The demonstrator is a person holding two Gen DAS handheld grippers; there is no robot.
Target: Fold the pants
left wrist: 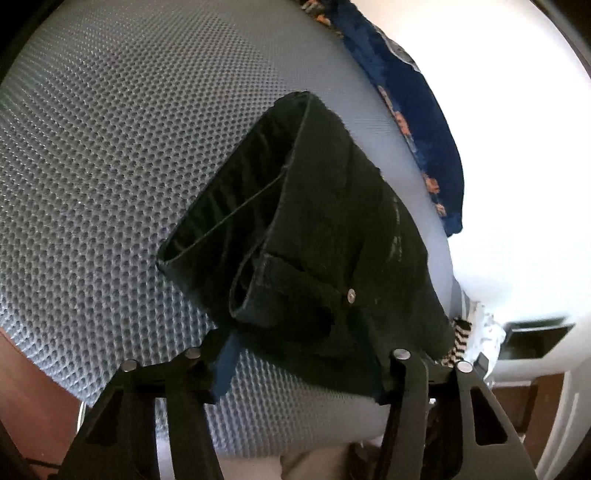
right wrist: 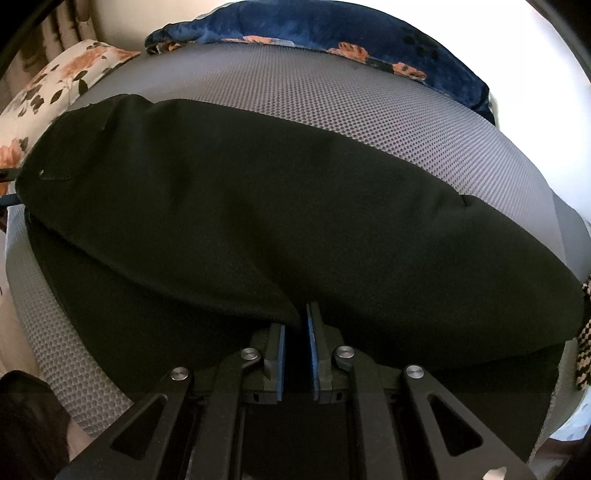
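Black pants [right wrist: 258, 206] lie lengthwise across a grey mesh mattress [right wrist: 369, 122]. My right gripper [right wrist: 297, 347] is shut on a fold of the pants at their near edge, and dark cloth fills the narrow gap between its blue pads [right wrist: 281, 354]. In the left wrist view the waist end of the pants [left wrist: 325, 229] shows its open waistband and a metal button [left wrist: 351, 294]. My left gripper [left wrist: 303, 369] stands open around that end. Its left blue pad [left wrist: 225, 365] sits at the cloth's edge, and the cloth covers the right finger.
A dark blue flowered blanket [right wrist: 332, 33] lies along the far side of the mattress [left wrist: 110, 147]. A white flowered pillow [right wrist: 55, 81] is at the far left. A black-and-white knitted piece [right wrist: 583, 362] hangs at the right edge. Brown floor [left wrist: 29, 387] shows beyond the mattress corner.
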